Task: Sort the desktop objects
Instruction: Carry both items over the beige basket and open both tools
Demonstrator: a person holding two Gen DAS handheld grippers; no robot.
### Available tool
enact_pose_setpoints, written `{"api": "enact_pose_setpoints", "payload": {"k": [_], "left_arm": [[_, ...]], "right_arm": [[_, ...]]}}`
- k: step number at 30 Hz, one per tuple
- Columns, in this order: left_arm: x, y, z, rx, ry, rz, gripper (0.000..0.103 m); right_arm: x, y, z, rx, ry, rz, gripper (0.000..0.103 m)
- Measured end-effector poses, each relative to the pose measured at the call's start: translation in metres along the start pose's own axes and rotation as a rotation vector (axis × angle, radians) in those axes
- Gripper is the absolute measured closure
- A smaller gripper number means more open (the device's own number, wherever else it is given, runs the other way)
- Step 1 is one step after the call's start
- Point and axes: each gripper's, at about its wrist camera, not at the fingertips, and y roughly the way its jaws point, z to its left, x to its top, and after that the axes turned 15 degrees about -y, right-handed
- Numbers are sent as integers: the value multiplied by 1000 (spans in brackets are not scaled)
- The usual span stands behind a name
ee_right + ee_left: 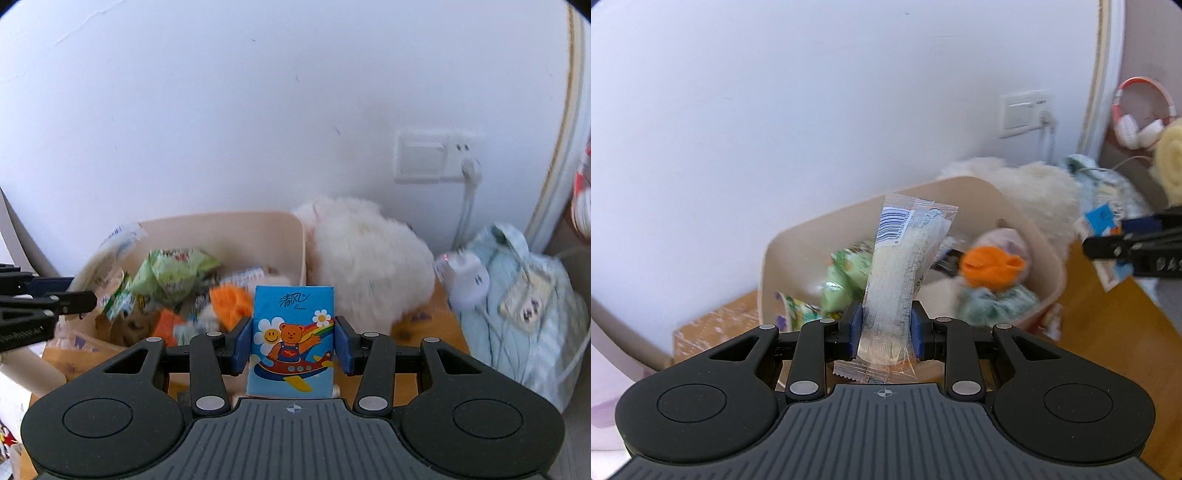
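Clear plastic crackles between the blue pads of the left gripper [885, 328], clamped nearly shut across the middle of a barcoded snack sachet [901, 273] held upright, apparently to clear the rim on its way into the beige storage bin [1027, 236] just beyond. Alongside, the right gripper [293, 345], its jaws partly open, pinches a blue cartoon-bear tissue pack [293, 332] by its sides, face up. Behind the bin's snack packets sit a white plush toy [365, 254], a pale blue bag [524, 295] and the wall.

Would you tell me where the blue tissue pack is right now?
In the right wrist view, the blue tissue pack stands upright, clamped in the right gripper, in front of the beige bin and fluffy white toy.
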Motion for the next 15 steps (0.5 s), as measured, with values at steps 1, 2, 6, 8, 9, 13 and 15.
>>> {"api": "enact_pose_setpoints", "payload": {"k": [1, 2, 6, 8, 9, 13, 15], "left_arm": [[1, 4, -2, 23, 16, -1, 76], [2, 8, -4, 43, 26, 1, 76], [8, 29, -4, 88, -11, 45, 76], [9, 39, -1, 105, -41, 80, 76], [9, 44, 0, 112, -55, 92, 76], [7, 59, 3, 162, -113, 130, 76], [6, 66, 5, 182, -138, 148, 76]], "right_arm": [[6, 5, -1, 3, 4, -1, 60], [11, 11, -2, 10, 8, 1, 60], [29, 34, 5, 23, -37, 16, 60], [34, 46, 9, 34, -52, 30, 60], [37, 52, 11, 42, -53, 36, 60], [44, 71, 20, 48, -59, 52, 60], [47, 78, 25, 51, -67, 61, 60]]}}
